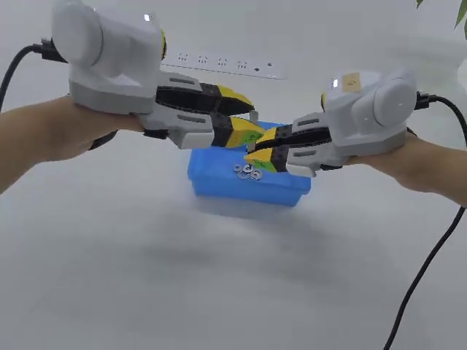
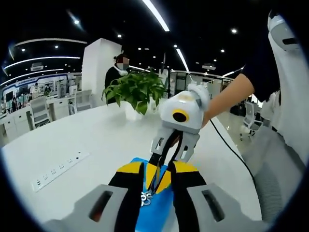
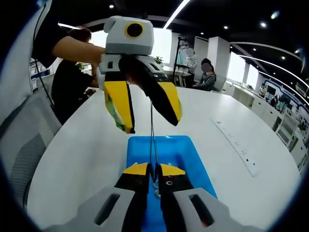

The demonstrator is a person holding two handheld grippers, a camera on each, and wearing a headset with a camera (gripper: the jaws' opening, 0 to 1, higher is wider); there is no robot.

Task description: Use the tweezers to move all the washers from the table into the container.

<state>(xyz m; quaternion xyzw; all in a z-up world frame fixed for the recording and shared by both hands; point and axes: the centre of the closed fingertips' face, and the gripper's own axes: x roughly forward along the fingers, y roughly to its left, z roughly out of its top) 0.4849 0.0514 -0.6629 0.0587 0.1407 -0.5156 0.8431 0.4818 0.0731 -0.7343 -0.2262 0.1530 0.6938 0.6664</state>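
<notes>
A blue container [image 1: 241, 191] stands on the white table with several washers [image 1: 248, 173] lying inside it. My right gripper [image 1: 254, 157] hangs just over the washers, shut on thin metal tweezers [image 3: 152, 140] that point down into the container [image 3: 176, 152]. My left gripper [image 1: 255, 122] faces it from the left, slightly higher. Its yellow jaws stand open [image 3: 153, 123], with the tweezers' upper end between them. In the left gripper view the tweezers [image 2: 157, 178] run between my own jaws [image 2: 158, 171] toward the right gripper [image 2: 181, 113], with the washers [image 2: 145, 197] below.
A white power strip [image 1: 222, 65] lies on the table behind the container. A black cable [image 1: 430, 270] trails from the right gripper toward the table's front right. A potted plant [image 2: 137, 89] stands at the far end of the table. People sit in the background [image 3: 207, 72].
</notes>
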